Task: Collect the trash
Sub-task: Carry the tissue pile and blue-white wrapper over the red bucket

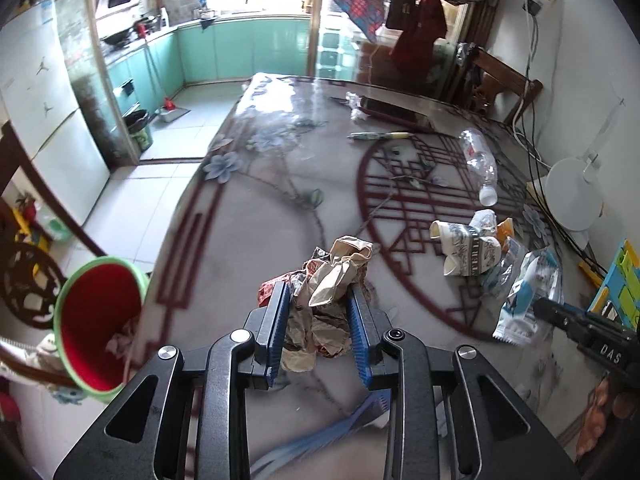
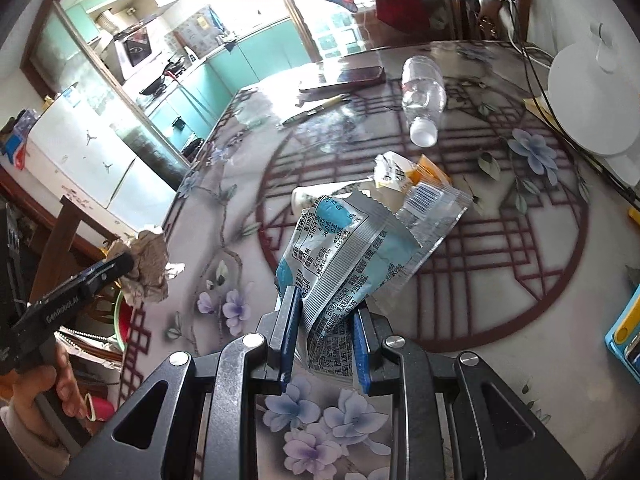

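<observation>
Left gripper (image 1: 318,312): clamped on crumpled brown paper wad (image 1: 340,276), creased, tan, bulging above its pads.
Right gripper (image 2: 326,320): pinching blue-silver snack wrapper (image 2: 344,252), wrinkled, printed.

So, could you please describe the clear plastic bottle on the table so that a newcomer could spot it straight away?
Start from the glossy table printed with a dark red lattice circle. At the circle's far edge, beyond the heap of wrappers, lies the plastic bottle on its side, white cap towards the camera. It is the only see-through, rounded thing there; the pen and the dark phone beside it are flat or thin.
</observation>
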Available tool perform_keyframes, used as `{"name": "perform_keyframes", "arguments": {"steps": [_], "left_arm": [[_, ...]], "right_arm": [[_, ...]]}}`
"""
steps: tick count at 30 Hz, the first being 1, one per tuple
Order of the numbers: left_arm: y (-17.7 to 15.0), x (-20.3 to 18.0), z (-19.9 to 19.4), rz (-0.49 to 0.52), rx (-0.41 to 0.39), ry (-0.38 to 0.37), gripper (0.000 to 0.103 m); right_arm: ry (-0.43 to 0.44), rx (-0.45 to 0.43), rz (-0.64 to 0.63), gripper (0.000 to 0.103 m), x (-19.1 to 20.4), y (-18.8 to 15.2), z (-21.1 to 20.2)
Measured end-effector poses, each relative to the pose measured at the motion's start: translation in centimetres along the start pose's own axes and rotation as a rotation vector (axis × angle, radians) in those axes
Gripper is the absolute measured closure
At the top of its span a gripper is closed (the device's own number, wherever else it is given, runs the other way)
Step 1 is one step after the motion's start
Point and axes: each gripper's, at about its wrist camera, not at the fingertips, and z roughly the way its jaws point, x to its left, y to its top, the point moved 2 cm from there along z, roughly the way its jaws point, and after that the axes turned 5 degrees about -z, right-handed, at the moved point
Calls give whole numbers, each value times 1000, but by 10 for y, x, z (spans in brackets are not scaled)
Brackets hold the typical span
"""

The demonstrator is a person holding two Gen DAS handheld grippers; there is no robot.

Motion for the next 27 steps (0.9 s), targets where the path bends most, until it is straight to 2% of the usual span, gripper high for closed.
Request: {"name": "perform_keyframes", "arguments": {"steps": [5,27], "left_arm": [[-9,13,-3,-14,-2,30,75],[-23,53,-15,-47,-2,12,75]], "right_arm": [[-5,-21,-10,81,8,5,-6],[-9,-14,-46,81,51,-2,-7]]}}
